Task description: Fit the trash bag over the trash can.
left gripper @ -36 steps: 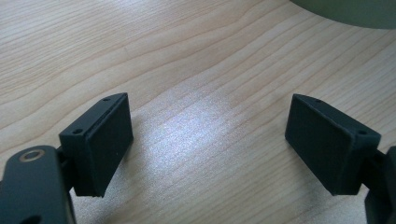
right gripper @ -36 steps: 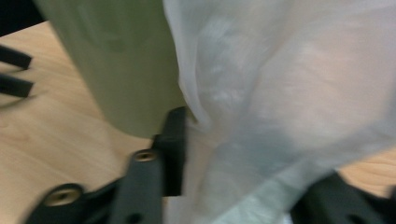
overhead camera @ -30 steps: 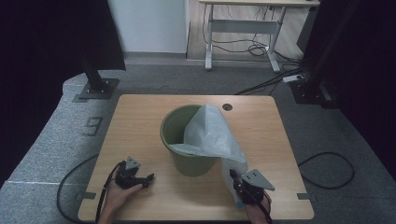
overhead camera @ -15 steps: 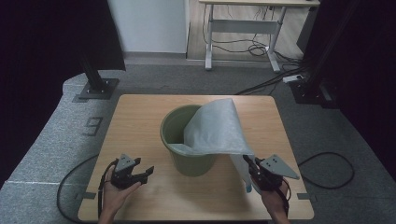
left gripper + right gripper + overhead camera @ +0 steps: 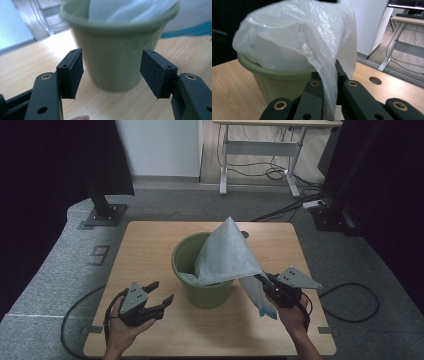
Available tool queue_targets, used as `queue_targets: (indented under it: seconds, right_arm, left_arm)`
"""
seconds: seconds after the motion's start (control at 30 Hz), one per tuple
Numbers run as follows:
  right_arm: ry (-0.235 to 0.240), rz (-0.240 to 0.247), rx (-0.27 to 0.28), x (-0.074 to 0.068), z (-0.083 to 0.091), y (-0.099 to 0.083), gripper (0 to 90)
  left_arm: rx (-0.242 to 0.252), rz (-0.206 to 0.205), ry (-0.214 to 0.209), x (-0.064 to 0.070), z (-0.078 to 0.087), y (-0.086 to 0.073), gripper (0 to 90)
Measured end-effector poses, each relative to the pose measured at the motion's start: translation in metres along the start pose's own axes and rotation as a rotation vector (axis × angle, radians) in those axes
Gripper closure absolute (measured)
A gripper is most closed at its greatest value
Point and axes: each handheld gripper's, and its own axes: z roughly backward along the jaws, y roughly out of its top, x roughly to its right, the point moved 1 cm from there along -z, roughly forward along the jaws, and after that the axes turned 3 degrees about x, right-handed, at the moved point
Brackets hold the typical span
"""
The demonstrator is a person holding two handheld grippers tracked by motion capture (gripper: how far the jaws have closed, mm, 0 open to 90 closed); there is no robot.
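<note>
A green bucket (image 5: 205, 292) stands at the middle of the wooden table (image 5: 150, 245). A white plastic bag (image 5: 227, 252) rises out of it in a peak and drapes over its right rim. My right gripper (image 5: 261, 281) is shut on the bag's hanging edge just right of the bucket; in the right gripper view the film (image 5: 329, 92) runs down between the closed jaws. My left gripper (image 5: 162, 292) is open, left of the bucket and pointing at it; the left gripper view has the bucket (image 5: 117, 52) framed between the spread pads (image 5: 72, 71).
The bag's lower end with a blue strip (image 5: 267, 310) hangs over the table by my right hand. A round hole (image 5: 245, 234) is in the tabletop behind the bucket. A metal stand base (image 5: 102, 215) and cables (image 5: 350, 295) lie on the floor around the table.
My right gripper has pulled the bag's edge up and toward the bucket, raising the bag into a taller peak. The left gripper has shifted slightly right toward the bucket, still open.
</note>
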Motion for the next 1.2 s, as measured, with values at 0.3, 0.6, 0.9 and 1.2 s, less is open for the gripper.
queue_targets:
  seconds: [0.3, 0.6, 0.9, 1.2]
  right_arm:
    - [0.015, 0.042, 0.027, -0.008, 0.000, 0.030, 87.8]
    - [0.027, 0.066, 0.034, -0.016, -0.007, 0.035, 87.0]
    - [0.038, 0.030, 0.048, -0.016, -0.008, 0.033, 83.8]
    - [0.038, 0.013, 0.052, -0.014, -0.005, 0.030, 81.7]
  left_arm:
    - [0.030, -0.081, -0.058, 0.023, -0.020, 0.044, 36.9]
    - [-0.002, -0.070, -0.109, 0.034, -0.048, 0.062, 42.7]
    - [0.000, -0.072, -0.143, 0.041, -0.060, 0.071, 56.7]
    - [0.021, -0.051, -0.199, 0.037, -0.067, 0.073, 81.9]
